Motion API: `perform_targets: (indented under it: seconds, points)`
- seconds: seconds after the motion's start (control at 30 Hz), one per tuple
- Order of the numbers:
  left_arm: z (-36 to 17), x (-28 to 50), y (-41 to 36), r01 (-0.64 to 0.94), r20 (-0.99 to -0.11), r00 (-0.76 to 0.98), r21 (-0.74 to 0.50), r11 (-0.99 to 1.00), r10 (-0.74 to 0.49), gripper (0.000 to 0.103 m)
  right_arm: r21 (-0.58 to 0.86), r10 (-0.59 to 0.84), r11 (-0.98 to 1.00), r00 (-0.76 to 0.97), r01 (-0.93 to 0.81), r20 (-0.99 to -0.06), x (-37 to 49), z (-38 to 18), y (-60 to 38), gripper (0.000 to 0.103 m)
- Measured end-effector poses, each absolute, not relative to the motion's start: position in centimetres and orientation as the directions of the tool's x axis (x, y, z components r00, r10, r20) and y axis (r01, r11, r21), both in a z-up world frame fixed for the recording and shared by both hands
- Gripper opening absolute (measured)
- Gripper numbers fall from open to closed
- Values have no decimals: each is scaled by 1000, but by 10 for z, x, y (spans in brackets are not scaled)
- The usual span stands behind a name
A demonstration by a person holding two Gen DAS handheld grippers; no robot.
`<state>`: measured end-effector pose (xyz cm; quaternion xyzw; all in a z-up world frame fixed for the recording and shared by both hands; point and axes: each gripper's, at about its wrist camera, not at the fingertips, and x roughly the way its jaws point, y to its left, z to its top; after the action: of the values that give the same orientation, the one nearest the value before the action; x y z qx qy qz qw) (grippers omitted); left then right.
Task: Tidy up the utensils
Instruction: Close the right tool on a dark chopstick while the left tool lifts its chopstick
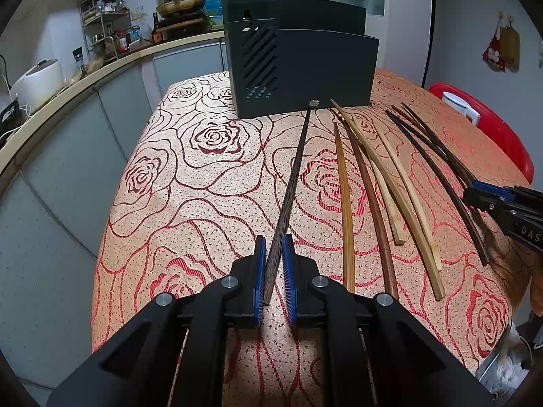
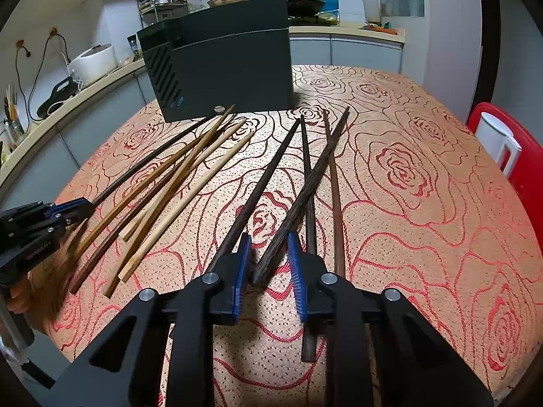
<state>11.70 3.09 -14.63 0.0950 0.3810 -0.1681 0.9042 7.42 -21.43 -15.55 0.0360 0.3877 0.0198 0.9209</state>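
Several chopsticks lie on a rose-patterned tablecloth (image 1: 210, 176) in front of a dark utensil holder (image 1: 305, 68). My left gripper (image 1: 274, 247) has its blue pads around the thick end of a dark chopstick (image 1: 292, 183) that points at the holder; small gaps show beside the stick. My right gripper (image 2: 269, 244) is open, its pads on either side of the end of a dark textured chopstick (image 2: 305, 196), among other dark chopsticks (image 2: 258, 190). Light and brown wooden chopsticks (image 2: 176, 183) lie between the two grippers. The holder also shows in the right wrist view (image 2: 224, 71).
A red stool with a white jug (image 2: 499, 142) stands at the table's right. A kitchen counter (image 1: 68, 84) with a rice cooker (image 1: 37, 83) and a rack runs along the left. The table edge drops off on the left.
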Motion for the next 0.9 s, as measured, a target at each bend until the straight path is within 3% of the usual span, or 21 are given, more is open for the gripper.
perform_targets:
  seconds: [0.23, 0.43, 0.67, 0.9]
  points:
    - [-147, 116, 30, 368, -718, 660, 55, 928, -220, 10, -7, -6, 1000, 729, 2, -684, 69, -159, -203, 22]
    - [-147, 114, 27, 365, -715, 669, 74, 928, -206, 10, -17, -17, 1000, 733, 7, -680, 70, -159, -202, 10]
    - [-139, 109, 27, 358, -703, 681, 77, 931, -203, 10, 59, 14, 998, 716, 38, -698, 70, -149, -218, 8]
    - [-107, 93, 30, 350, -630, 744, 81, 933, -224, 9, 113, 13, 991, 792, 71, -610, 56, -103, -258, 8]
